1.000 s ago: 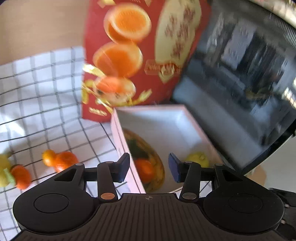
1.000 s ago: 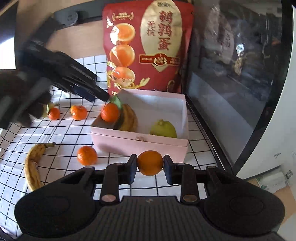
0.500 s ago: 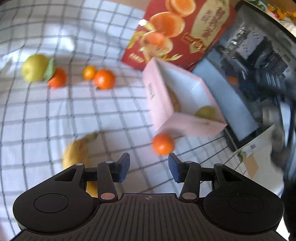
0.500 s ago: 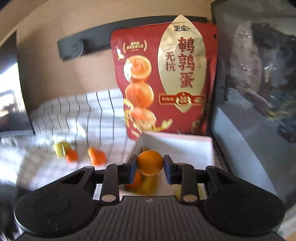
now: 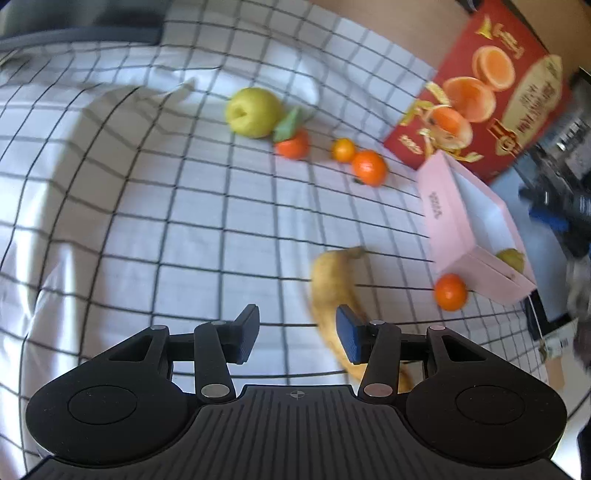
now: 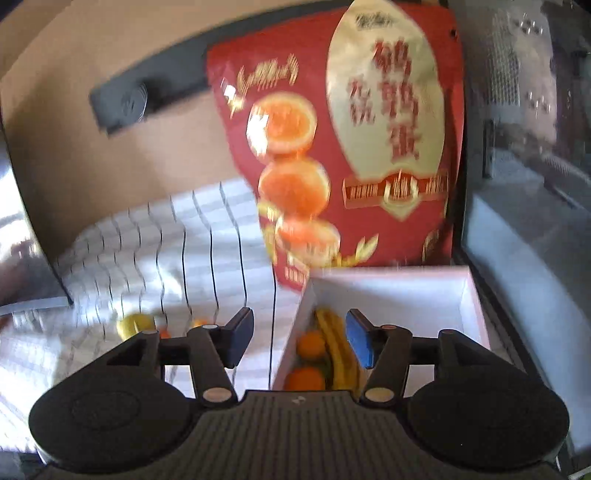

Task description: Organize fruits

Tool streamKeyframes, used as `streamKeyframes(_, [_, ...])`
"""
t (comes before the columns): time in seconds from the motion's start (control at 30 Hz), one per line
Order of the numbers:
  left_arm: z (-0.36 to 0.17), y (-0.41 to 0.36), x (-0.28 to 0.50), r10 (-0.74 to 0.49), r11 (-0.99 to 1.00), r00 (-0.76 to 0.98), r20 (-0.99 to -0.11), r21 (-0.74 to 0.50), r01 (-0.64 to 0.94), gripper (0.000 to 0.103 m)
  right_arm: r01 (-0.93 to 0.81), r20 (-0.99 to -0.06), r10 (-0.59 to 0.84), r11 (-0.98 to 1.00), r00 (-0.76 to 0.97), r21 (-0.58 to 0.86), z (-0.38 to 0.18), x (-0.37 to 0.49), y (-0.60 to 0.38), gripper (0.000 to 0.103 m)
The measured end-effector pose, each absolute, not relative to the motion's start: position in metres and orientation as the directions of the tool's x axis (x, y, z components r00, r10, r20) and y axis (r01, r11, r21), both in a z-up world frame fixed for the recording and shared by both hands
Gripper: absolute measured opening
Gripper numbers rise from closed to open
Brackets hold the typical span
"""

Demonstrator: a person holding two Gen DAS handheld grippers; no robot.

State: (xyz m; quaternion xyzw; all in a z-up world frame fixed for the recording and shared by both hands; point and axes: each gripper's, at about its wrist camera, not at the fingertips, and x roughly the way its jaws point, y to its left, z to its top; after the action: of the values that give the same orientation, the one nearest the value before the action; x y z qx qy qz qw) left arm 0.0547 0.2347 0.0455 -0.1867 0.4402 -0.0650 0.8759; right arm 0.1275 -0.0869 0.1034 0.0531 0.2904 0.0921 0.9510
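My left gripper [image 5: 295, 325] is open and empty, low over the checked cloth. A banana [image 5: 332, 291] lies just beyond its right finger. A tangerine [image 5: 450, 291] rests against the pink box [image 5: 439, 206], which has a yellow-green fruit [image 5: 511, 258] in its near corner. Further off lie a yellow-green pear [image 5: 253, 112], a leafed tangerine [image 5: 291, 144] and two more tangerines [image 5: 369, 168]. My right gripper [image 6: 297, 328] hovers over the pink box [image 6: 472, 306], its jaws opening with nothing pressed between the pads. Below it in the box lie two oranges [image 6: 312, 343] and a banana [image 6: 338, 354].
A tall red snack bag [image 6: 351, 147] stands behind the box. A dark glass-fronted appliance [image 6: 535, 166] sits right beside the box. The checked cloth [image 5: 147, 221] stretches left, with folds at its far side. A dark object [image 5: 81, 26] lies at the cloth's far edge.
My right gripper moved forward over the box and let go of the orange, which now lies inside. My left gripper swung away from the box to the banana on the cloth.
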Motion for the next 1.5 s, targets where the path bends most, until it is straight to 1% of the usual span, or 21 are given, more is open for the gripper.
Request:
streamKeyframes(0.17, [0.043,0.233,0.059,-0.299,0.914,0.6,-0.742,-0.404,-0.043,0.051,-0.21,-0.609,0.182,0.977,0.772,0.026,0.067,0.096,-0.051,0.056])
streamKeyframes(0.27, [0.041,0.226,0.067,-0.306,0.915,0.597,-0.742,-0.402,-0.031,0.051,-0.245,-0.625,0.165,0.968,0.763,-0.043,0.053,0.081,-0.029,0.056])
streamKeyframes(0.4, [0.039,0.215,0.077,-0.301,0.92,0.58,-0.757,-0.391,-0.033,0.051,-0.273,-0.645,0.165,0.959,0.746,-0.07,0.044,0.07,-0.014,0.057])
streamKeyframes(0.57, [0.037,0.203,0.086,-0.324,0.918,0.557,-0.764,-0.397,-0.011,0.051,-0.281,-0.655,0.122,0.949,0.746,-0.144,0.037,0.06,-0.004,0.059])
streamKeyframes(0.63, [0.036,0.197,0.089,-0.334,0.918,0.547,-0.767,-0.396,0.005,0.051,-0.276,-0.665,0.111,0.95,0.738,-0.148,0.033,0.058,-0.006,0.06])
streamKeyframes(0.67, [0.036,0.193,0.09,-0.338,0.919,0.542,-0.77,-0.394,0.014,0.053,-0.271,-0.672,0.108,0.952,0.732,-0.143,0.031,0.058,-0.007,0.06])
streamKeyframes(0.8, [0.033,0.18,0.095,-0.296,0.943,0.531,-0.794,-0.33,0.032,0.054,-0.249,-0.691,0.095,0.96,0.717,-0.127,0.025,0.056,-0.011,0.06])
streamKeyframes(0.93, [0.03,0.174,0.102,-0.266,0.955,0.527,-0.807,-0.293,0.034,0.053,-0.254,-0.696,0.09,0.958,0.713,-0.137,0.023,0.049,-0.014,0.06])
streamKeyframes(1.1, [0.031,0.159,0.106,-0.213,0.976,0.53,-0.821,-0.198,0.085,0.052,-0.249,-0.702,0.069,0.955,0.709,-0.158,0.02,0.045,-0.018,0.06])
streamKeyframes(1.2, [0.031,0.153,0.104,-0.188,0.982,0.538,-0.822,-0.151,0.112,0.053,-0.242,-0.709,0.065,0.958,0.702,-0.152,0.017,0.045,-0.021,0.06])
streamKeyframes(1.33, [0.031,0.155,0.101,-0.205,0.978,0.529,-0.824,-0.162,0.127,0.053,-0.238,-0.711,0.064,0.96,0.7,-0.148,0.014,0.045,-0.024,0.06])
streamKeyframes(1.5, [0.031,0.169,0.093,-0.232,0.971,0.517,-0.824,-0.224,0.077,0.053,-0.239,-0.713,0.072,0.961,0.698,-0.136,0.012,0.048,-0.023,0.061])
